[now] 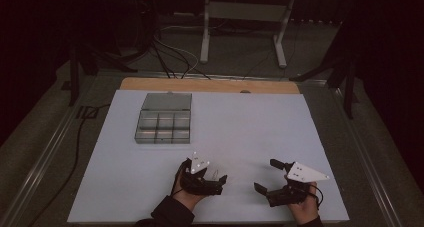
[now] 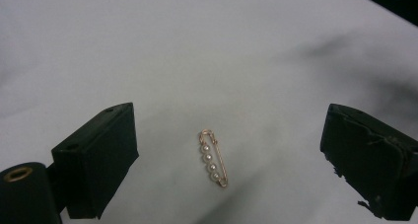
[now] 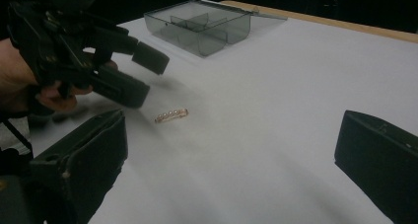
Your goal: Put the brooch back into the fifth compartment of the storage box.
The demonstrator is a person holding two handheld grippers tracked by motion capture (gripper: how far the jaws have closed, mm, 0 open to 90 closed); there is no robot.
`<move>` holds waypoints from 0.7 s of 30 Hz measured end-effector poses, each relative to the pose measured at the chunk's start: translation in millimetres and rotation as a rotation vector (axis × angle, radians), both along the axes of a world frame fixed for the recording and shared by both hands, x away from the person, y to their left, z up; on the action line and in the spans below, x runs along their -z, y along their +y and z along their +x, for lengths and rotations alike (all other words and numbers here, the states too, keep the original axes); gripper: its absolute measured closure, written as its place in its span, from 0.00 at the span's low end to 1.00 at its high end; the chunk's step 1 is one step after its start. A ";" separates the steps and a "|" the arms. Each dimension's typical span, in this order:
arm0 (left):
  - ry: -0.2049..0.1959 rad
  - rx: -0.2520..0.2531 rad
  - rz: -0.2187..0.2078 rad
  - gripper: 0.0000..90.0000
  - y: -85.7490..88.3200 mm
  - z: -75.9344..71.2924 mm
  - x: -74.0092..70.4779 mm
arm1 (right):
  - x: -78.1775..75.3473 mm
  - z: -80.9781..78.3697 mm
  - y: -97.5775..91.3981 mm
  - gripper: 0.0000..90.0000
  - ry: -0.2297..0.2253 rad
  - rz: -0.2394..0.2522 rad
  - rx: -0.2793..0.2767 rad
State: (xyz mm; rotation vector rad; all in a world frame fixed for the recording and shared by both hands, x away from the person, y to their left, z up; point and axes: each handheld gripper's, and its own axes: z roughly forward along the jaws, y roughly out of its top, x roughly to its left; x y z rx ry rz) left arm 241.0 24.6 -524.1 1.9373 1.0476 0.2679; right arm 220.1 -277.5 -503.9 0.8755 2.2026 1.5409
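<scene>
A small gold pin set with several pearls (image 2: pixel 213 159) lies flat on the white table top (image 2: pixel 207 46). My left gripper (image 2: pixel 229 130) hangs just above it, open, its two black jaws standing wide on either side of the pin without touching it. The right gripper view shows the same pin (image 3: pixel 171 115) just beyond the left gripper (image 3: pixel 148 76), which a hand holds. My right gripper (image 3: pixel 234 125) is open and holds nothing, a short way from the pin. From above, the left gripper (image 1: pixel 212 179) and the right gripper (image 1: pixel 267 175) sit near the table's front edge.
A grey see-through compartment box (image 1: pixel 162 124) with its lid folded back stands at the back left of the table (image 1: pixel 250 122); its compartments look empty. A wooden strip (image 1: pixel 210 84) runs along the far edge. Cables and stand legs lie on the floor beyond.
</scene>
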 end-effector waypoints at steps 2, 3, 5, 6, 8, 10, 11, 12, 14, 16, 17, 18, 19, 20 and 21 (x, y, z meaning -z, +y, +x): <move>0.003 -0.006 0.013 0.16 -1.7 -0.7 2.7 | -0.1 -0.2 0.0 0.00 0.000 0.000 0.000; 0.008 -0.002 0.020 0.18 -2.3 -0.8 4.1 | -0.1 -0.3 0.1 0.00 0.001 0.000 -0.001; 0.014 -0.010 0.037 0.20 -3.9 -1.3 6.8 | 0.0 -0.3 0.2 0.00 0.001 0.001 -0.001; 0.019 -0.016 0.040 0.23 -4.0 -1.5 7.7 | 0.0 -0.2 0.2 0.00 0.001 0.000 -0.001; 0.028 -0.019 0.044 0.26 -4.5 -1.4 9.2 | 0.0 -0.2 0.2 0.00 0.002 0.000 -0.002; 0.025 -0.009 0.063 0.34 -5.7 -1.6 10.8 | 0.0 -0.1 0.3 0.00 0.001 0.000 -0.003; 0.026 -0.008 0.066 0.37 -6.0 -1.7 11.5 | 0.0 -0.2 0.4 0.00 0.001 -0.001 -0.003; 0.028 -0.004 0.067 0.40 -6.4 -1.9 12.2 | 0.0 -0.3 0.6 0.00 0.002 -0.001 -0.003; 0.028 0.000 0.077 0.46 -7.7 -2.4 13.5 | 0.1 -0.2 0.7 0.00 0.002 -0.003 -0.003; 0.031 -0.005 0.079 0.51 -8.7 -2.4 14.3 | 0.3 -0.1 0.7 0.00 0.003 -0.003 -0.003; 0.028 -0.012 0.082 0.52 -8.8 -2.3 14.4 | 0.3 -0.1 0.7 0.00 0.006 -0.002 -0.002; 0.024 -0.021 0.087 0.54 -8.8 -2.1 14.3 | 0.4 0.0 0.7 0.00 0.007 -0.002 -0.002; 0.022 -0.034 0.092 0.57 -8.6 -1.5 14.3 | 0.3 0.0 0.7 0.00 0.006 -0.003 -0.002; 0.023 -0.044 0.092 0.59 -8.3 -0.8 14.2 | 0.2 -0.2 0.7 0.00 0.005 -0.004 -0.003; 0.023 -0.052 0.099 0.61 -8.9 -0.2 14.3 | 0.2 -0.2 0.7 0.00 0.005 -0.004 -0.004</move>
